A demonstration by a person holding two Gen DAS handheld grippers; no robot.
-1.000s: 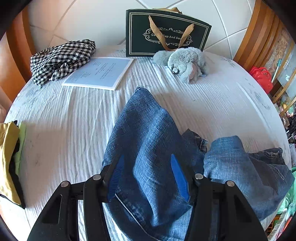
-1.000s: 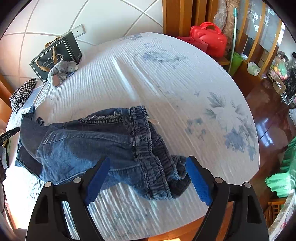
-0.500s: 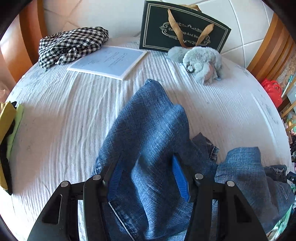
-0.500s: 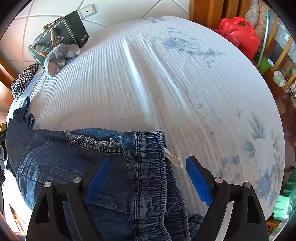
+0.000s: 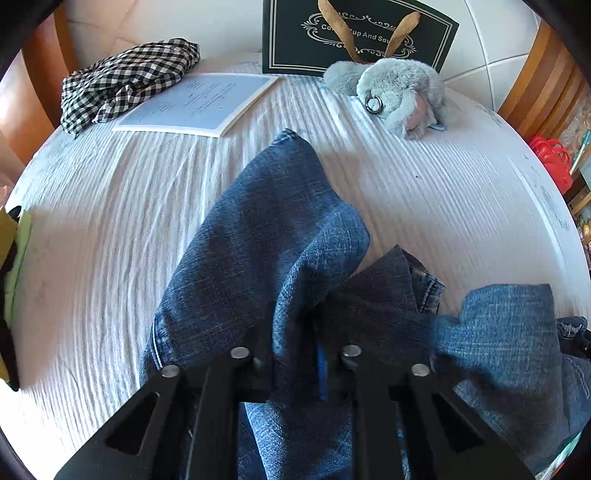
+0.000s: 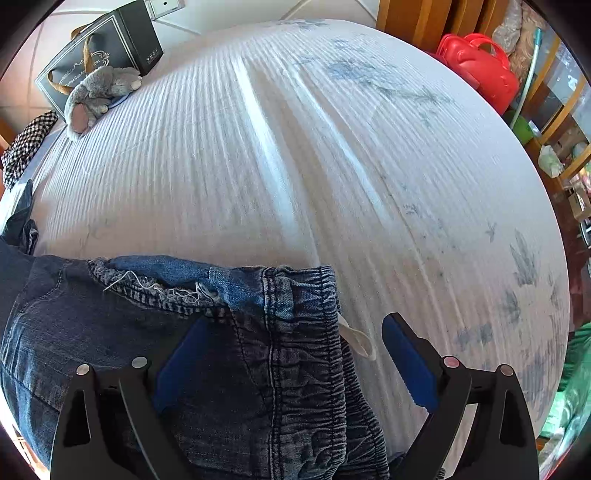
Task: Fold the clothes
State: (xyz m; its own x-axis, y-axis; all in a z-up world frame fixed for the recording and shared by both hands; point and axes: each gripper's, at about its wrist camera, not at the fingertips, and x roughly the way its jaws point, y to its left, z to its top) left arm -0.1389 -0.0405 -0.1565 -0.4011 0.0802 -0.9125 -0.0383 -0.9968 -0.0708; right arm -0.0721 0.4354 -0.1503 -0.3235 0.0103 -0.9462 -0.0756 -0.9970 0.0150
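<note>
- The left claw (image 5: 295, 354) has gone from standing spread around the near end of a trouser leg, half a second ago, to pinched tight on a ridge of that denim; only a sliver of blue pad shows between the cloth now.
- The jeans (image 5: 266, 236) lie rumpled on the white bedspread (image 5: 92, 229). One leg runs from the left claw toward the far side, and the rest is bunched to the right.
- The right claw (image 6: 291, 365) has come in low over the elastic waistband (image 6: 306, 332) since a second ago. Its blue pads stand wide apart, one over the denim and one over the bedspread, gripping nothing.
- My reading: with one end of the jeans now held, a lift or a fold-over is possible. The waistband end lies free, so the cloth would drag unless the right claw closes too.
- A checked garment (image 5: 125, 77), a paper sheet (image 5: 199, 103), a grey plush toy (image 5: 395, 92) and a dark gift bag (image 5: 354, 33) sit at the far edge, well apart from the jeans.
</note>
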